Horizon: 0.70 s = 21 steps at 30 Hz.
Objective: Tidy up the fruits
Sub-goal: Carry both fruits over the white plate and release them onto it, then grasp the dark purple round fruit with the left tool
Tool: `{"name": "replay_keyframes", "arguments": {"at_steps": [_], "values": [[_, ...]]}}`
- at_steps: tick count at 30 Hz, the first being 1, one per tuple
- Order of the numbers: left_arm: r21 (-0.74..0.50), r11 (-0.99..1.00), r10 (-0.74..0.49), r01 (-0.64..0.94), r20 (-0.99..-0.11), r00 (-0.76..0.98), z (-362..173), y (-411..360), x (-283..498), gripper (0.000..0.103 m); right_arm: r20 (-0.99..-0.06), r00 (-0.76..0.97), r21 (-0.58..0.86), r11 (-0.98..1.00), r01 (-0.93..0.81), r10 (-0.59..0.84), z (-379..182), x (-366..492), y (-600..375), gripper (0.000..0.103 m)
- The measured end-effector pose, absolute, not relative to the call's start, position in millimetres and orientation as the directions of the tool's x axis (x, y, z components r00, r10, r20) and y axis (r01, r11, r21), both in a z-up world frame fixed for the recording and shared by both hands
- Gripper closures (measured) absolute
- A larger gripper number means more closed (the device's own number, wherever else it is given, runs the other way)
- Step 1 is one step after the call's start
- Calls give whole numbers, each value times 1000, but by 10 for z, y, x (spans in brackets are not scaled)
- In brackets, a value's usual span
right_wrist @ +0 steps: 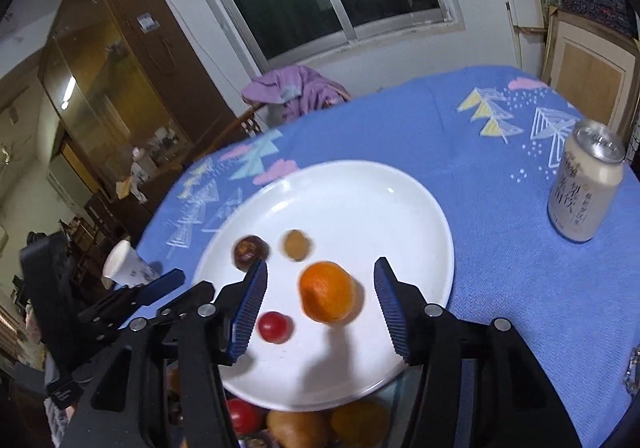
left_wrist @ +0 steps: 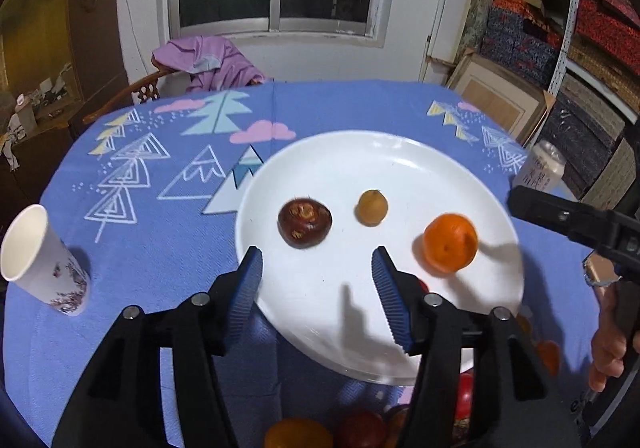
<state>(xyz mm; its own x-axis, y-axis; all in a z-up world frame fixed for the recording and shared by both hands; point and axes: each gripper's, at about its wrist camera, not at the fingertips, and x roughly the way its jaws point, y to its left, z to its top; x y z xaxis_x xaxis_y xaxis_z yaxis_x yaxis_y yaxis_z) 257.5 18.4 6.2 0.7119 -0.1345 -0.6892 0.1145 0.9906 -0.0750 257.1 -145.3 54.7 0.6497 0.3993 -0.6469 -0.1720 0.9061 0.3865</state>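
A white plate (left_wrist: 400, 167) (right_wrist: 380, 199) lies on the blue patterned tablecloth. On it are a dark brown round fruit (left_wrist: 305, 223) (right_wrist: 250, 252), a small tan fruit (left_wrist: 372, 207) (right_wrist: 297, 244), an orange (left_wrist: 450, 243) (right_wrist: 328, 294) and a small red fruit (right_wrist: 274, 326). My left gripper (left_wrist: 318, 288) hovers open over the plate's near part, nothing between its fingers. My right gripper (right_wrist: 320, 263) is open with the blurred orange in the gap, clear of both pads. A blue-padded finger (right_wrist: 164, 282) of the left gripper shows at the plate's left.
More red and orange fruits (right_wrist: 296, 428) (left_wrist: 298, 434) lie at the near edge, partly under the plate and grippers. A paper cup (left_wrist: 44, 264) (right_wrist: 128, 268) stands left, a drink can (right_wrist: 586, 187) (left_wrist: 540, 167) right. A chair with purple cloth (left_wrist: 208, 63) is behind the table. A person's hand (left_wrist: 608, 348) shows at right.
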Motion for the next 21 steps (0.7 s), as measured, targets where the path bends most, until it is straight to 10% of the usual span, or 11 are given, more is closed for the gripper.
{"name": "replay_keyframes", "arguments": {"at_steps": [7,21], "values": [[-73,995,-95,62,-634,767,351,364,2045,26,-501,722,401,867,-295,477,1136,1862,-1477,25],[70,998,46,0,-659,751,-243,616,1062,14,-548,702,569,818,-86,455,466,1412,-2272,18]]}}
